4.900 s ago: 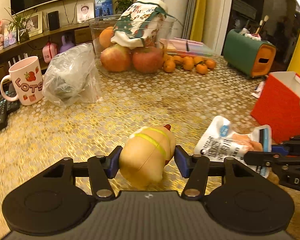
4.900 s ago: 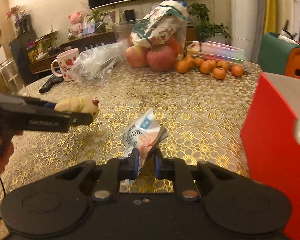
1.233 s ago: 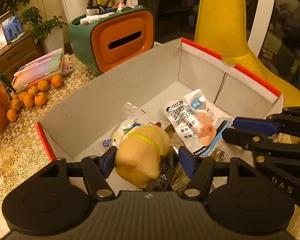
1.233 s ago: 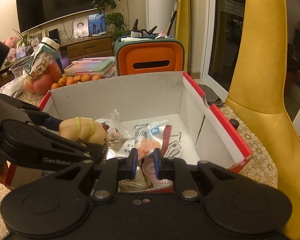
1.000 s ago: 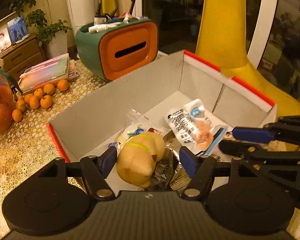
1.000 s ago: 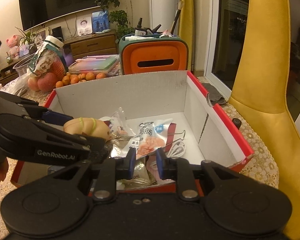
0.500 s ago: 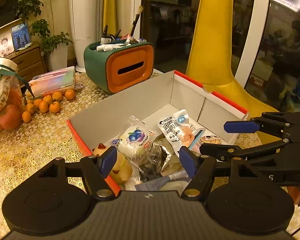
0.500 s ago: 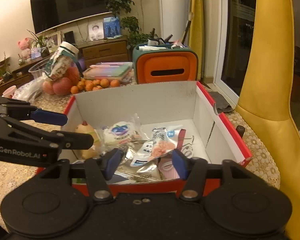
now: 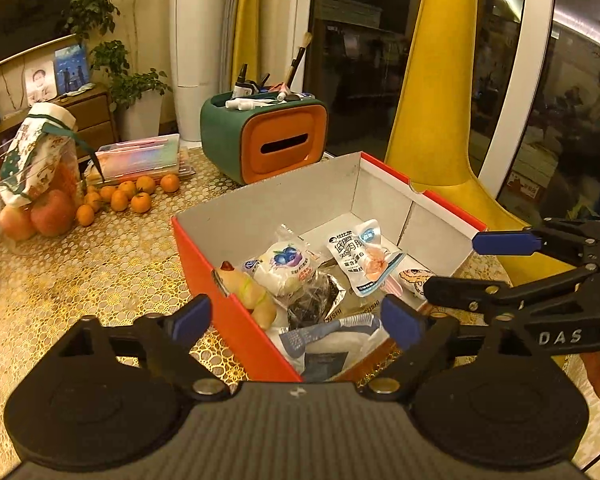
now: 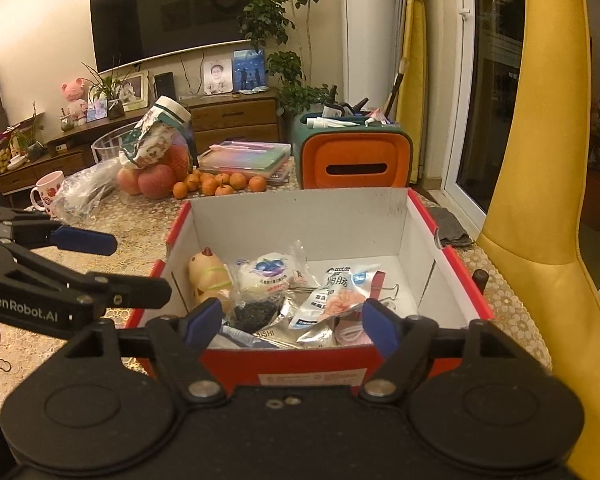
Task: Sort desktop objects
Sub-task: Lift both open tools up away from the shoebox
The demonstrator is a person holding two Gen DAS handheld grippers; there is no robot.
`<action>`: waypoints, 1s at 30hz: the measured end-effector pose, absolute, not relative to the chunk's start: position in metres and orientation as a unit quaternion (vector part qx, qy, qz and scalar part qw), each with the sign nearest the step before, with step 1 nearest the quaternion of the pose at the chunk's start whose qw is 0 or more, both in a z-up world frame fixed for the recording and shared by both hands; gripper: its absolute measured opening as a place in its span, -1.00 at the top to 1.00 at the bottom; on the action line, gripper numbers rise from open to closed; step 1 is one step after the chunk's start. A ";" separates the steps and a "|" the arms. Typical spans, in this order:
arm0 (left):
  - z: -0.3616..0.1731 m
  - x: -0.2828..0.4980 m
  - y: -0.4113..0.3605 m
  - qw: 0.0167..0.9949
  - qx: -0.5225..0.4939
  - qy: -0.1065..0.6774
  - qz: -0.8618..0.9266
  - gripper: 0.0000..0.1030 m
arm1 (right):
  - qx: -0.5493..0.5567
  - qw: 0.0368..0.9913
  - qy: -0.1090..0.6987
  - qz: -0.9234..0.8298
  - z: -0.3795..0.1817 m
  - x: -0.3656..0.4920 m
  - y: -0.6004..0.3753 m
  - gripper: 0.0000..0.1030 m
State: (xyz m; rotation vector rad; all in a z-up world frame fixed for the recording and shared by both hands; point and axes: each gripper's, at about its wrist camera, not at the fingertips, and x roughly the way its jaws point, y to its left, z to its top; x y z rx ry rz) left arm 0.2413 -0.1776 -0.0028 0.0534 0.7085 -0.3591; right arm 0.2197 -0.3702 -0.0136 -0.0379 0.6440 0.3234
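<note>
Hovering above the red cardboard box with white inner walls (image 10: pixel 296 220), both claws are being held released and are opening wider, with nothing gripped between the blue pads of either one: the left claw (image 9: pixel 296 316) is being kept over the box's near corner, and the right claw (image 10: pixel 294 320) over its near wall. Inside the box, the tan pig-shaped soft toy with a yellow-green band (image 10: pixel 208 276) is lying against the left wall, and the white snack pouch printed with pink meat (image 10: pixel 336 292) is resting nearer the middle, among a blueberry-printed white packet (image 10: pixel 266 272) and other wrappers. These two items are judged as already sorted. Left on the gold-patterned table (image 9: pixel 100 264) are a pink strawberry mug (image 10: pixel 48 192) and a crumpled clear plastic bag (image 10: pixel 86 190); whether these are meant to be sorted too cannot be told.
</note>
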 end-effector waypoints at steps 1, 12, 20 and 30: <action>-0.003 0.239 -0.177 0.922 0.023 0.345 -0.175 -0.95 | -0.016 0.936 0.314 0.157 -0.013 0.218 -0.371 -0.50; 0.003 0.213 -0.168 0.926 0.022 0.336 -0.168 -0.98 | 0.007 0.938 0.305 0.164 -0.005 0.192 -0.378 -0.59; 0.007 0.194 -0.166 0.929 0.031 0.322 -0.180 -0.98 | 0.005 0.940 0.304 0.157 -0.009 0.174 -0.375 -0.59; 0.005 0.177 -0.167 0.933 0.049 0.313 -0.172 -0.98 | 0.015 0.940 0.307 0.151 -0.016 0.159 -0.373 -0.60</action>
